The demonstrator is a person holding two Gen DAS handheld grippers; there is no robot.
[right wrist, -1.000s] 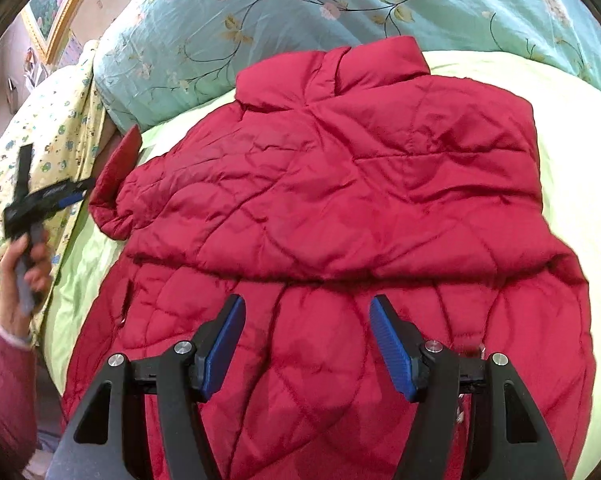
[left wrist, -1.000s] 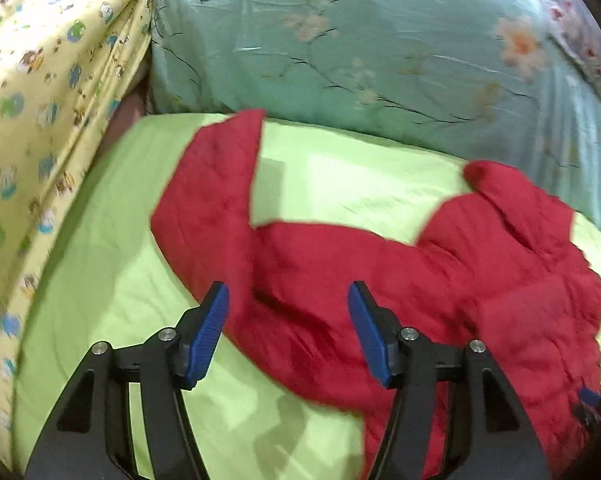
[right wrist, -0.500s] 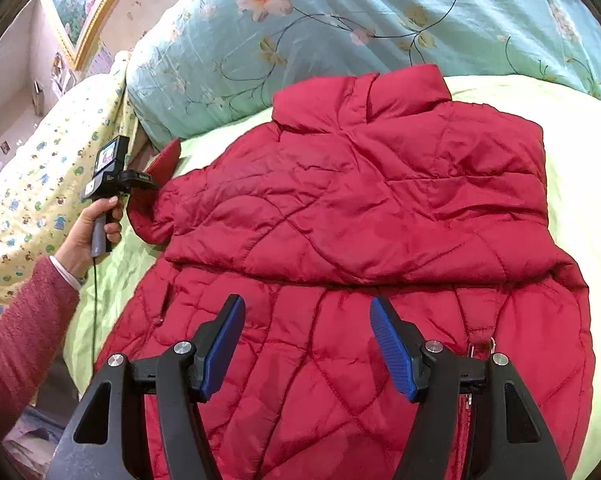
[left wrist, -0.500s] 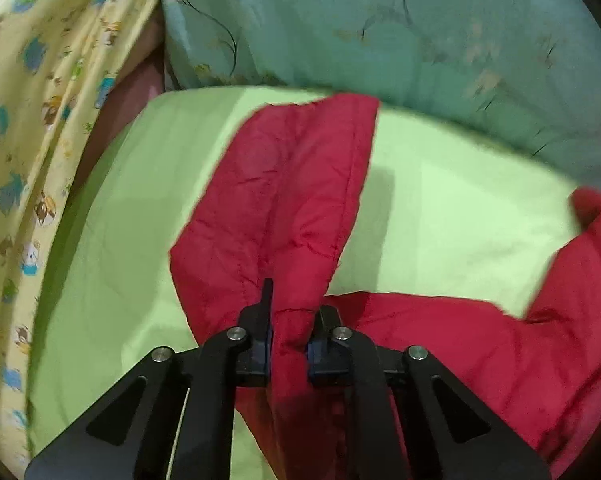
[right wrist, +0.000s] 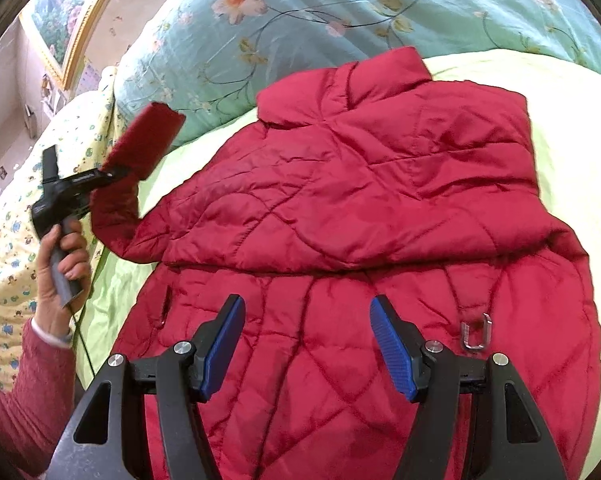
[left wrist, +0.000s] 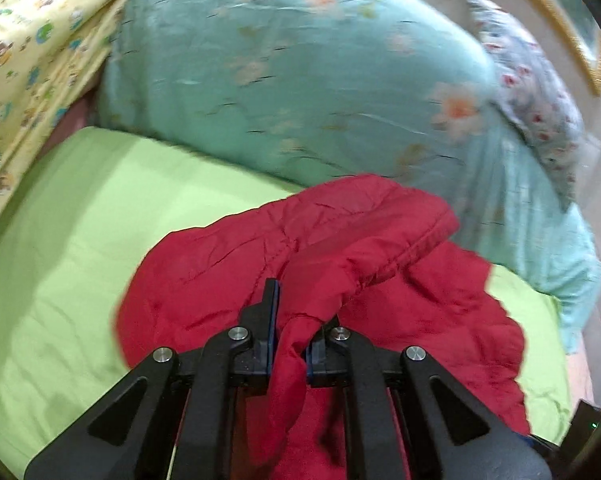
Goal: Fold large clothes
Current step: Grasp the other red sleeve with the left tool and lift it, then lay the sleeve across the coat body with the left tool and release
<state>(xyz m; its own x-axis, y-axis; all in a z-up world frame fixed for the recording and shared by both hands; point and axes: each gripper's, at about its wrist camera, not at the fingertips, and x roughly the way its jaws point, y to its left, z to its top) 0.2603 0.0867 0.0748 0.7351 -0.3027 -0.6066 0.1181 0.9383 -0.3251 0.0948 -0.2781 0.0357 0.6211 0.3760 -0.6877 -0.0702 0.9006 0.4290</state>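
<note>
A red quilted jacket (right wrist: 380, 200) lies spread on the lime-green bed sheet (right wrist: 572, 92), collar toward the pillows. My left gripper (left wrist: 290, 312) is shut on the jacket's sleeve (left wrist: 340, 248), whose fabric is bunched between the pads and lifted off the sheet. In the right wrist view the left gripper (right wrist: 114, 174) is at the left, held by a hand (right wrist: 60, 264), with the sleeve (right wrist: 140, 148) standing up from it. My right gripper (right wrist: 306, 344) hovers open over the jacket's lower body, nothing between its blue pads.
A large teal floral pillow (left wrist: 300, 80) lies across the head of the bed. A yellow patterned quilt (left wrist: 24, 48) is piled on the left. A smaller floral pillow (left wrist: 540, 92) and a framed picture (right wrist: 72, 20) are behind. A metal buckle (right wrist: 476, 332) sits on the jacket.
My left gripper has shut on the sleeve and raised it off the sheet, swinging it toward the jacket's body. The right gripper has stayed put and open.
</note>
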